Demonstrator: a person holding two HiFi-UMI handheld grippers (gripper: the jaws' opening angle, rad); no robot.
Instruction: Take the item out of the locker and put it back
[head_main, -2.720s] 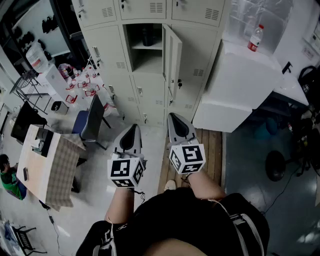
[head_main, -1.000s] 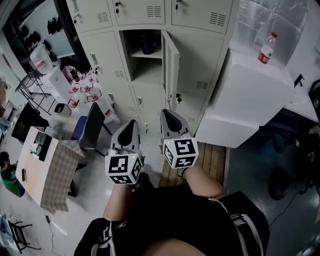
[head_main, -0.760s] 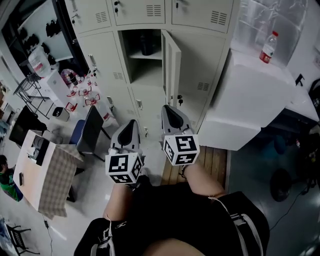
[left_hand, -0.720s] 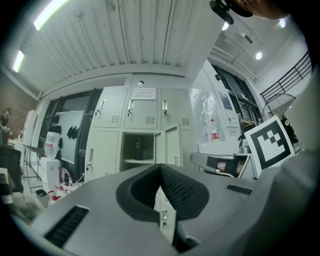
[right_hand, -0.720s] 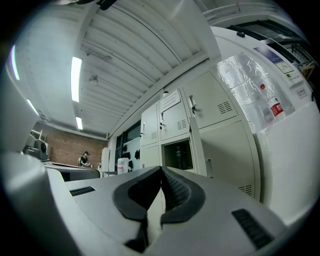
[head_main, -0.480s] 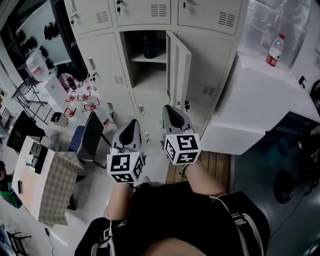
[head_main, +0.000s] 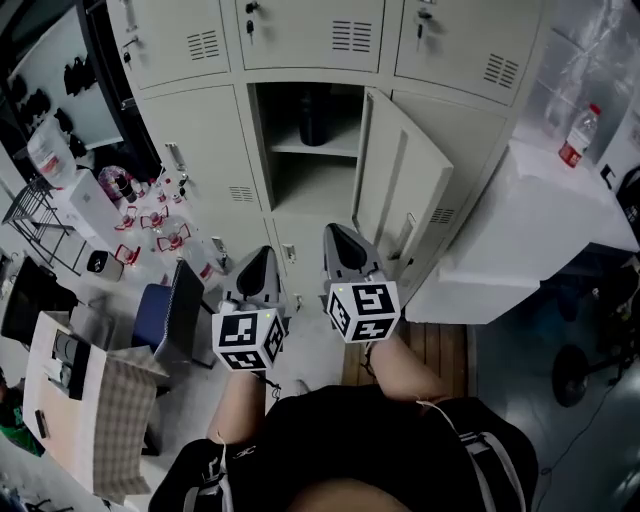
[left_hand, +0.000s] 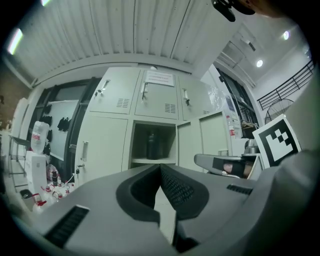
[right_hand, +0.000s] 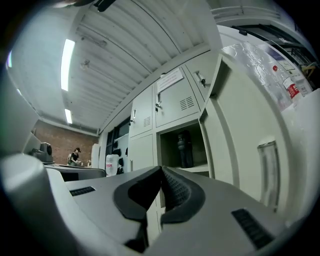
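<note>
Head view: left hand-held gripper (head_main: 262, 256) and right hand-held gripper (head_main: 336, 234) sit side by side, well short of the locker (head_main: 200, 130), both pointing at it. One door (head_main: 400, 195) is swung open. The dark bottle (head_main: 313, 118) stands upright on the shelf (head_main: 318, 150) inside that compartment, untouched. Only the head view gets the blue chair (head_main: 165, 315) and the table (head_main: 120, 420) with a checked cloth. The gripper views show the jaws: both pairs clenched tip to tip, nothing between. The right gripper view alone catches a person (right_hand: 75, 156) far off by a brick wall. Count: two grippers, one dark bottle, one open door, one plastic water bottle (head_main: 577, 135) on the white cabinet (head_main: 540, 230).
</note>
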